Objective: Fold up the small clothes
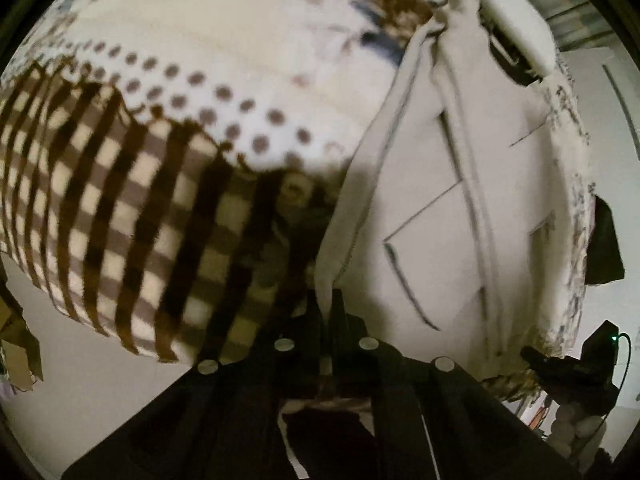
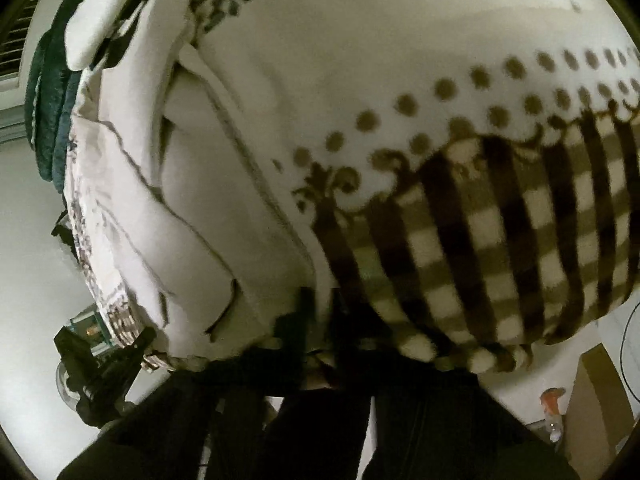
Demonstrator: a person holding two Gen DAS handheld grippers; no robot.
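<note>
A pale cream garment with dark seam lines and slanted pockets lies stretched over a patterned blanket. My left gripper is shut on the garment's near edge. The same garment shows in the right wrist view, where my right gripper is shut on its edge. The other gripper, with a white-gloved hand, shows at the garment's far end in each view, in the left wrist view and in the right wrist view.
The blanket has a cream middle, brown dots and a brown checked border. Teal folded fabric lies at the far left. A black device on a stand and a cardboard box stand on the pale floor.
</note>
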